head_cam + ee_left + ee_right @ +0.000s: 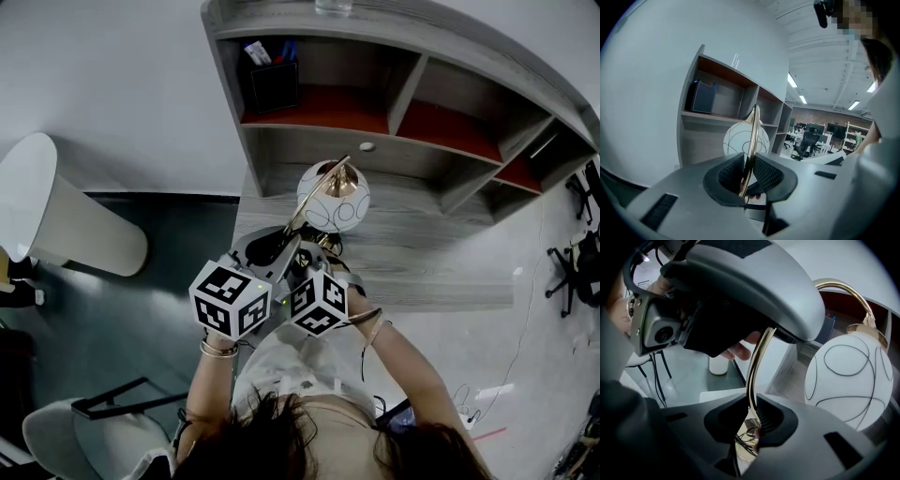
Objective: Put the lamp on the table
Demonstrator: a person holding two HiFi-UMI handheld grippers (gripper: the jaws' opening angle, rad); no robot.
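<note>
Head view, lamp point(330, 199): white globe point(345, 210) w/ thin black line pattern on a curved brass stem point(307, 208), held over the grey wood desk point(441, 258), just in front of the shelf unit point(375, 131).
Head view, left gripper point(284, 246): at the stem's lower part, marker cube toward the person point(309, 412).
Head view, right gripper point(319, 255): just beside the left one on the same stem; the two cubes nearly touch.
Head view, lamp base: hidden under both grippers; can't tell if it rests on the desk.
Head view, shelf: black box point(274, 82) w/ pens in the upper left compartment.
Left gripper view, jaws: clamped on the brass stem, which runs up betw. the pads.
Left gripper view, bkgd: globe behind the stem, shelf unit behind that, office chairs point(806, 143) far off at right.
Right gripper view, jaws: closed tight on the stem low down, a pad on each side.
Right gripper view, above: left gripper grips the same stem higher up; the stem arcs over to the globe at right, which hangs from its end.
</note>
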